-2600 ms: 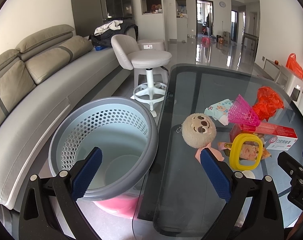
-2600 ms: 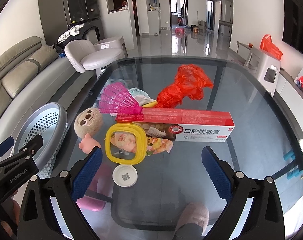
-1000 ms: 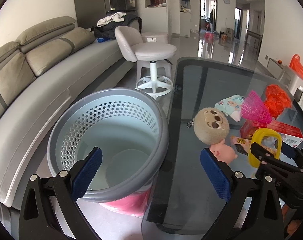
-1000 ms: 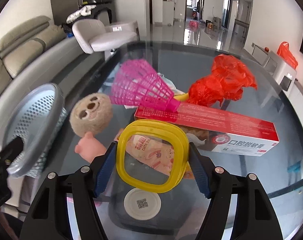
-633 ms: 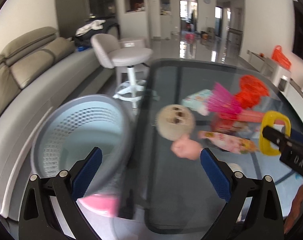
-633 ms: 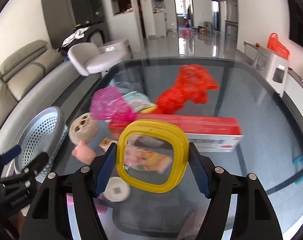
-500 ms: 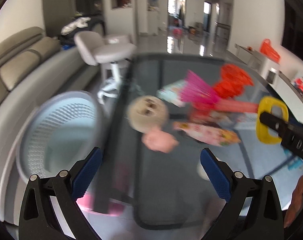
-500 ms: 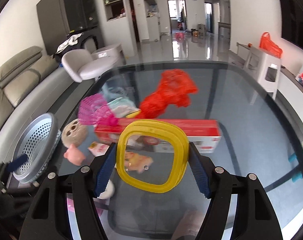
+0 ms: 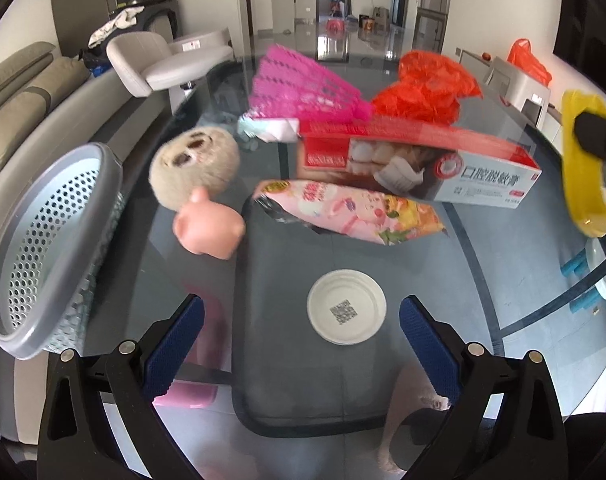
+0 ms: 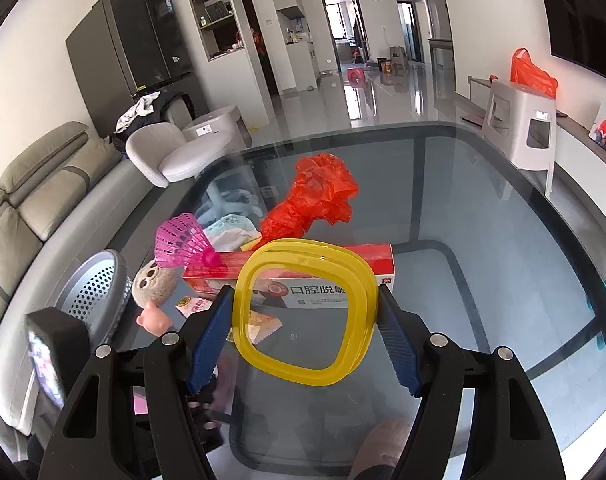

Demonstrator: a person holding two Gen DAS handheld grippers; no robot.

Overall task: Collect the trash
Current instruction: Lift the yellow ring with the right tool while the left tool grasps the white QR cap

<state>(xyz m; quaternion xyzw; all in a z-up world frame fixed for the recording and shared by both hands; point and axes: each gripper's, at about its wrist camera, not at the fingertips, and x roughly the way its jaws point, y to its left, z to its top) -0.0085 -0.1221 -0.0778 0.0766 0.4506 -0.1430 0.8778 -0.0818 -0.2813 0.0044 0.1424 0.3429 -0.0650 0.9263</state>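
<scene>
We held the yellow ring (image 10: 303,312) in the right gripper (image 10: 303,332), jaws closed on its two sides, raised above the glass bench (image 10: 483,248). The left gripper (image 9: 301,344) hung over the near bench edge, jaws wide and empty, just near of a white lid (image 9: 346,306). The snack packet (image 9: 355,212), toothpaste box (image 9: 423,164) and red bag (image 9: 423,92) lay farther off; the perforated bin (image 9: 43,248) stood left.
</scene>
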